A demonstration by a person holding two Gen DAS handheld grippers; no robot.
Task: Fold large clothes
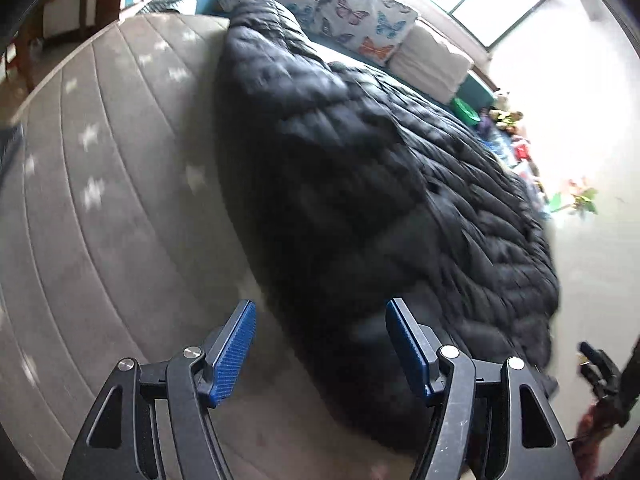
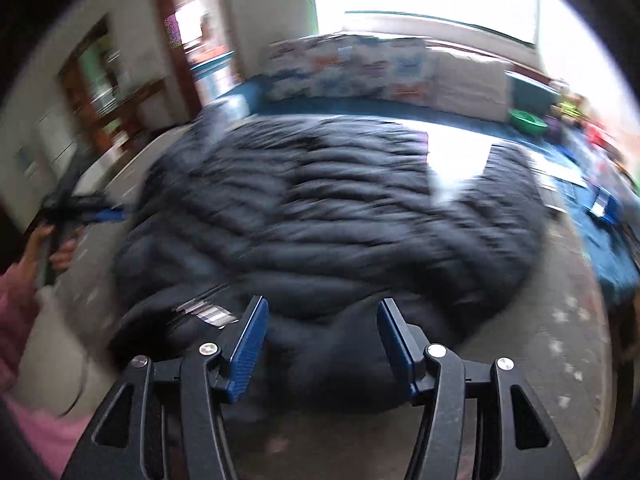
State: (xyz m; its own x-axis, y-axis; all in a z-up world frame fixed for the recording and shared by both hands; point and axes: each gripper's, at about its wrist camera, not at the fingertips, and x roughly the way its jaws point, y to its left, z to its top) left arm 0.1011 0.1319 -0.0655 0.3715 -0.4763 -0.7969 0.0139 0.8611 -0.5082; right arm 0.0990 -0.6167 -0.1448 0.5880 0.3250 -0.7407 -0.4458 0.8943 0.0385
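Note:
A large black quilted puffer jacket (image 1: 360, 168) lies spread on a grey padded mat (image 1: 100, 200). In the left wrist view my left gripper (image 1: 320, 312) stands open above the jacket's near left edge, its blue pads apart with nothing pressed between them. The right wrist view is blurred; there the same jacket (image 2: 340, 208) fills the middle. My right gripper (image 2: 322, 312) hangs open over the jacket's near edge, jaws apart, gripping nothing. A white label (image 2: 208, 312) shows on the jacket just left of the right gripper. The other gripper (image 2: 80, 216) appears at the far left, held by a hand.
Butterfly-print cushions (image 1: 340, 4) and a white cushion (image 1: 432, 60) line the far side by a bright window. A green bowl (image 2: 528, 120) and small toys sit at the far right. A blue mat (image 2: 612, 248) lies right of the grey one. A pink sleeve (image 2: 16, 312) is at lower left.

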